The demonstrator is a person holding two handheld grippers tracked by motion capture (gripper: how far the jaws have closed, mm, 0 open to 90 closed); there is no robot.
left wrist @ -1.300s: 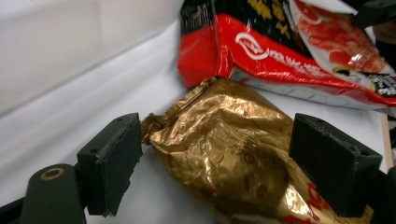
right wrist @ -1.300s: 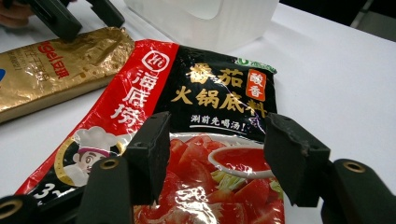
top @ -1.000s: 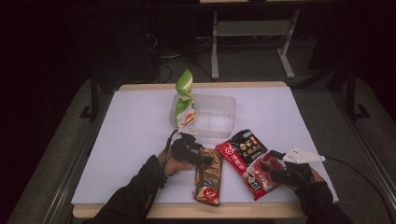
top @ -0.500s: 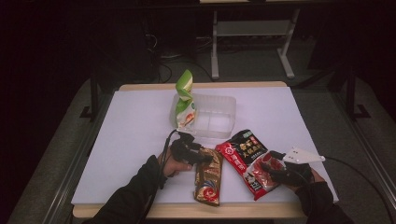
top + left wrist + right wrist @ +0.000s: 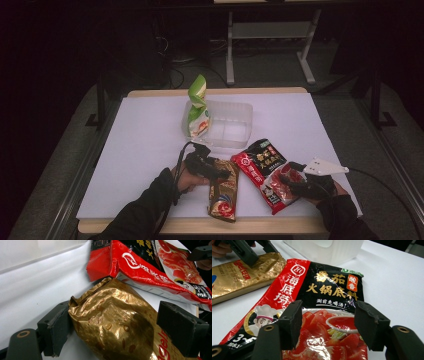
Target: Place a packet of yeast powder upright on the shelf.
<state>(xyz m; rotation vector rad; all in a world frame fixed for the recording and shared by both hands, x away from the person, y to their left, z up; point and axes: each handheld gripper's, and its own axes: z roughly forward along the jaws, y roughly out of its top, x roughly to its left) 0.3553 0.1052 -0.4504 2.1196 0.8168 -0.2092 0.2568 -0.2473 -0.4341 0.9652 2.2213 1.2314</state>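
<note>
Gold packet (image 5: 117, 322): lies flat at the table's (image 5: 145, 145) near edge, top end between the spread jaws of the left tool (image 5: 112, 327); one pad touches its corner, the other stands clear.
Red-and-black sauce packet (image 5: 322, 302): just beside it, flat; right tool (image 5: 327, 322) poised over its lower end, jaws wide, gripping nothing.
Clear plastic container (image 5: 227, 125): farther back, green bag (image 5: 197, 107) leaning upright inside.
</note>
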